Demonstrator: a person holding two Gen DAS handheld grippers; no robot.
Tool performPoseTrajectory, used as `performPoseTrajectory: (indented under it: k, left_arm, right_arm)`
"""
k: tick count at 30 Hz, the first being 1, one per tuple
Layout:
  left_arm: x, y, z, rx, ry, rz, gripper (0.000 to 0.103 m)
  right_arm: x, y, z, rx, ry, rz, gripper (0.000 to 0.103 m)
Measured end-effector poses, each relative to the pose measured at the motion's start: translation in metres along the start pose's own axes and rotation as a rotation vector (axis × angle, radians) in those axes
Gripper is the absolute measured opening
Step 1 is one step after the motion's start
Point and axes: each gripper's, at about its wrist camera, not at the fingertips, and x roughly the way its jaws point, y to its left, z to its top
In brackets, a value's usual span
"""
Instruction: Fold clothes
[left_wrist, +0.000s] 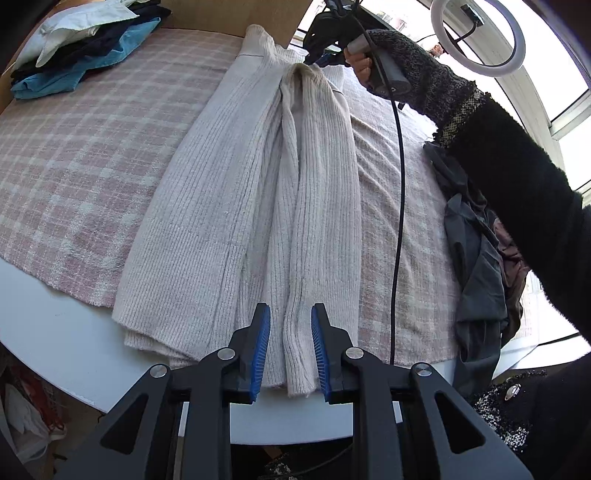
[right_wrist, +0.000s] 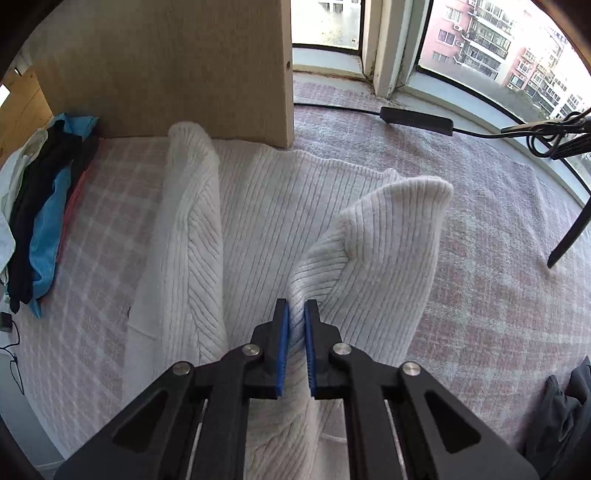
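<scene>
A cream ribbed sweater (left_wrist: 221, 184) lies lengthwise on the pink plaid blanket (left_wrist: 92, 147), with one sleeve (left_wrist: 317, 184) folded along its middle. My left gripper (left_wrist: 290, 310) hovers at the near hem. Its jaws stand a little apart around the sleeve cuff (left_wrist: 301, 369), and the pads do not squeeze it. At the far end, a hand holds my right gripper (left_wrist: 310, 61) at the top of that sleeve. In the right wrist view, the right gripper (right_wrist: 296, 306) is shut on a raised fold of the sweater (right_wrist: 258, 206), which bunches up beside it.
Folded clothes (left_wrist: 85, 48) are stacked at the far left, also visible as a stack (right_wrist: 44, 221). A dark grey heap of garments (left_wrist: 476, 266) lies at the right edge. A black cable (left_wrist: 400, 184) hangs across the blanket. A wooden panel (right_wrist: 184, 74) and a window stand behind.
</scene>
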Motion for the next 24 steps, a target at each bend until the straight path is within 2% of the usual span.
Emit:
performPoseTrajectory:
  k: [1,3,6,7,9,11,16,18,21,24]
  left_arm:
    - [0.0,-0.001,0.0,0.004,0.0,0.001,0.021]
    - [-0.004,-0.001,0.0,0.002,-0.013,-0.002,0.021]
    - [-0.013,0.006,0.001,-0.022,-0.039,0.0,0.021]
    - [-0.015,0.008,0.001,-0.032,-0.046,0.001,0.021]
    - [-0.022,0.015,0.002,-0.05,-0.061,0.003,0.021]
    - [-0.029,0.02,0.003,-0.062,-0.076,0.01,0.021]
    - [-0.042,0.031,0.006,-0.072,-0.088,0.041,0.023]
    - [-0.046,0.035,0.008,-0.057,-0.087,0.067,0.023]
    - [-0.055,0.038,0.014,-0.021,-0.097,0.103,0.024]
    - [-0.067,0.045,0.022,0.032,-0.113,0.131,0.026]
  right_arm:
    - [-0.001,0.002,0.002,-0.029,-0.01,0.009,0.012]
    - [-0.011,-0.003,0.003,-0.029,-0.009,0.07,0.026]
    - [-0.046,-0.038,-0.004,0.082,-0.098,0.244,0.027]
    - [-0.056,-0.049,-0.008,0.108,-0.12,0.273,0.027]
    - [-0.067,-0.065,-0.021,0.136,-0.135,0.286,0.027]
    - [-0.069,-0.069,-0.035,0.125,-0.112,0.305,0.027]
    - [-0.038,-0.027,-0.059,-0.03,-0.052,0.276,0.027]
    - [-0.018,-0.013,-0.063,-0.06,-0.019,0.229,0.027]
    - [-0.016,-0.002,-0.063,-0.097,-0.042,0.167,0.027]
    - [-0.042,-0.019,-0.069,-0.04,-0.065,0.258,0.027]
